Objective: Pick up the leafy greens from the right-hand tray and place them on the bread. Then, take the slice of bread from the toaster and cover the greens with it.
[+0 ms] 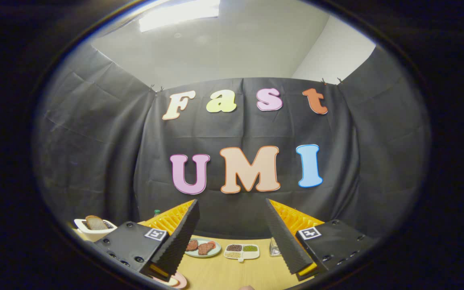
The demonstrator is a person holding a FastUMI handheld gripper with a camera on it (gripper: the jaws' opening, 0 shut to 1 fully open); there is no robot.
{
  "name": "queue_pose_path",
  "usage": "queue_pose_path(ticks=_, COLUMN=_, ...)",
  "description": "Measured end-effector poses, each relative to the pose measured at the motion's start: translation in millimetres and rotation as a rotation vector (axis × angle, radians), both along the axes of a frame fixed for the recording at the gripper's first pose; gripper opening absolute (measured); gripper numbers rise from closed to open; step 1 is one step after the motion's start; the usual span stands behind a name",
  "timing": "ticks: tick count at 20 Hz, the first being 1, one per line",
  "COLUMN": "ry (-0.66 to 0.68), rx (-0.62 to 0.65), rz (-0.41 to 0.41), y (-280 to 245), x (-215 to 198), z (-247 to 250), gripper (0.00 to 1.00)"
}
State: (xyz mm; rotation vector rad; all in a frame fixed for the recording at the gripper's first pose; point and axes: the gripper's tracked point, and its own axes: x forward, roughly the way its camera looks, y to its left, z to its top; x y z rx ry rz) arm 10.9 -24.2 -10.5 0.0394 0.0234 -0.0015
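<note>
Gripper view: fingers [232, 225] spread wide, holding nothing; toaster [91, 230] bread [96, 222] beyond, leftward.

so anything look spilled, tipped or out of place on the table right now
Nothing stands out. The toaster stands upright with its bread slice in the slot, the plate of meat and the divided dish sit flat on the table, and the gripper fingers are open and empty.

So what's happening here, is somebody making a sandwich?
It looks that way, but nothing has been picked up yet. The hand-held gripper is held open over the table, with nothing between its fingers. Beyond them sit a plate of meat and a divided tray. Off to the left, a slice of bread still stands in the toaster.
</note>
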Motion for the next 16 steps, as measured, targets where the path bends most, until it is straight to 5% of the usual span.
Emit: queue_pose_path(ticks=16, ry=0.077, rx=-0.042, rz=0.1, y=-13.6, x=1.7, z=-43.5, gripper=1.0)
